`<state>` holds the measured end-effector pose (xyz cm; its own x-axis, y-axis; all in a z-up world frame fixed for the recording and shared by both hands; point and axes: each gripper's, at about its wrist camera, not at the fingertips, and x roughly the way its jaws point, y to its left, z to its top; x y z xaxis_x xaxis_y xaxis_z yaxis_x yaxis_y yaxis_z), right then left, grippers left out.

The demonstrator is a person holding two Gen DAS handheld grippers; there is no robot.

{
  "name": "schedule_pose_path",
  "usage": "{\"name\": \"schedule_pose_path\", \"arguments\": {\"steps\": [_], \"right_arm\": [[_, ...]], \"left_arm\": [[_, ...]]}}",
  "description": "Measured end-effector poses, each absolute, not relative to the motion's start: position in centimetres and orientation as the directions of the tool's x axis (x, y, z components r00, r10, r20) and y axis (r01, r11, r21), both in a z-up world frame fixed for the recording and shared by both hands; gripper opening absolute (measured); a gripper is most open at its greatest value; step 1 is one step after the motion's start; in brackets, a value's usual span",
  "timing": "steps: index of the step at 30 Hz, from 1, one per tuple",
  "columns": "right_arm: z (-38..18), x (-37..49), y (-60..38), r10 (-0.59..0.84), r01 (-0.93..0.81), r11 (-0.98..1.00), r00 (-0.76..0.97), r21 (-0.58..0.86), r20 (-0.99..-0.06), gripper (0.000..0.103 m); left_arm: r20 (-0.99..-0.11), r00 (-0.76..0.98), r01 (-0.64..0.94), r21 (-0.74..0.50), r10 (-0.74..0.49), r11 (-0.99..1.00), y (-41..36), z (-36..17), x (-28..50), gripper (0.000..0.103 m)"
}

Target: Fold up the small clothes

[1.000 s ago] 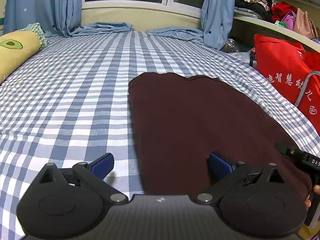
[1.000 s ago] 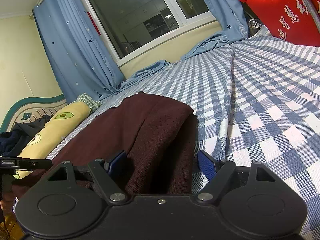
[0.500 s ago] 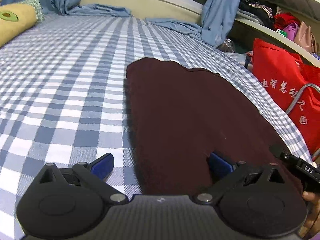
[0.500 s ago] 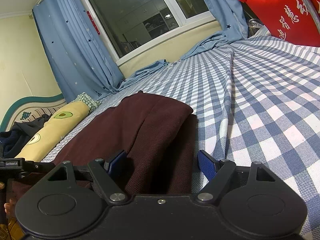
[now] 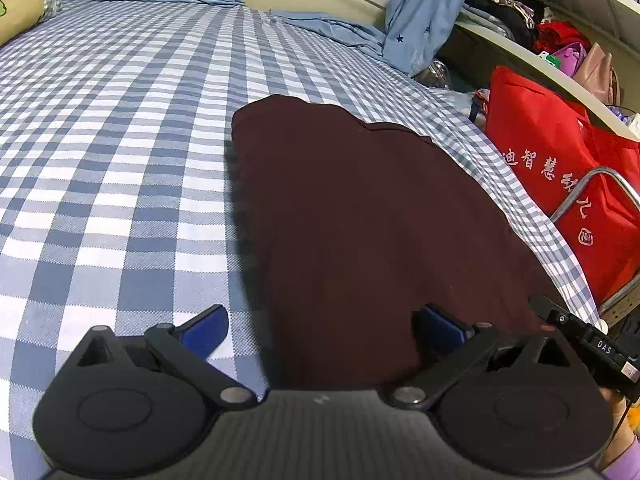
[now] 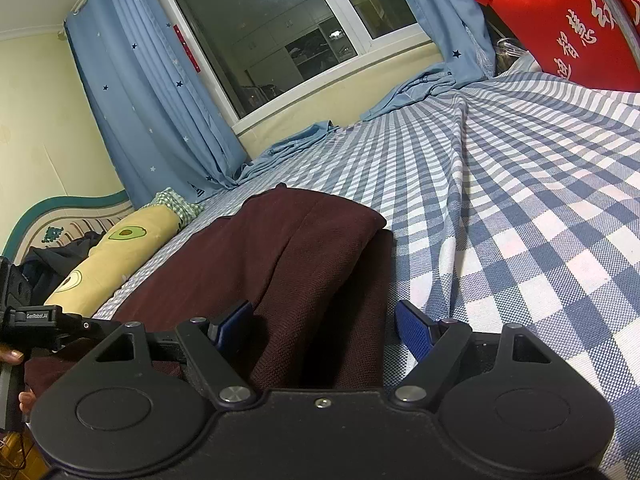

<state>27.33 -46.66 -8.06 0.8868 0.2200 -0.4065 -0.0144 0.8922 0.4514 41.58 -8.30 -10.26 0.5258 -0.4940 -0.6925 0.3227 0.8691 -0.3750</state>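
Observation:
A dark maroon garment (image 5: 360, 216) lies folded lengthwise on the blue-and-white checked bed (image 5: 120, 160). My left gripper (image 5: 320, 330) is open over the garment's near left corner, its left finger over the sheet, its right finger over the cloth. In the right wrist view the garment (image 6: 288, 248) shows a folded upper layer. My right gripper (image 6: 324, 326) is open, straddling the garment's near edge close to the bed. The right gripper's body (image 5: 588, 344) shows at the right edge of the left wrist view.
A red bag (image 5: 560, 184) stands beside the bed's right edge, with cluttered shelves (image 5: 560, 32) behind. A yellow avocado pillow (image 6: 120, 256) lies at the bed's far side. Blue curtains (image 6: 152, 100) hang down onto the bed below the window (image 6: 288, 28).
My left gripper has tilted down and moved forward closer to the garment's corner. The right gripper has stayed still. Both stay open.

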Motion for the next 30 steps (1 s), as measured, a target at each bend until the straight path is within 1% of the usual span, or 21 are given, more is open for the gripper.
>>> {"name": "schedule_pose_path", "arguments": {"steps": [25,30], "right_arm": [[-8.3,27.3,-46.8,0.222,-0.014,0.891,0.886,0.455,-0.408,0.080],[-7.8,28.3,-47.1,0.246,-0.004,0.883,0.855,0.469,-0.457,0.080]], "left_arm": [[-0.700,0.525,0.347,-0.343,-0.484,0.873,-8.8,-10.1,41.5,0.103],[-0.706,0.517,0.333,-0.355,-0.484,0.873,-8.9,-10.0,41.6,0.103]]}}
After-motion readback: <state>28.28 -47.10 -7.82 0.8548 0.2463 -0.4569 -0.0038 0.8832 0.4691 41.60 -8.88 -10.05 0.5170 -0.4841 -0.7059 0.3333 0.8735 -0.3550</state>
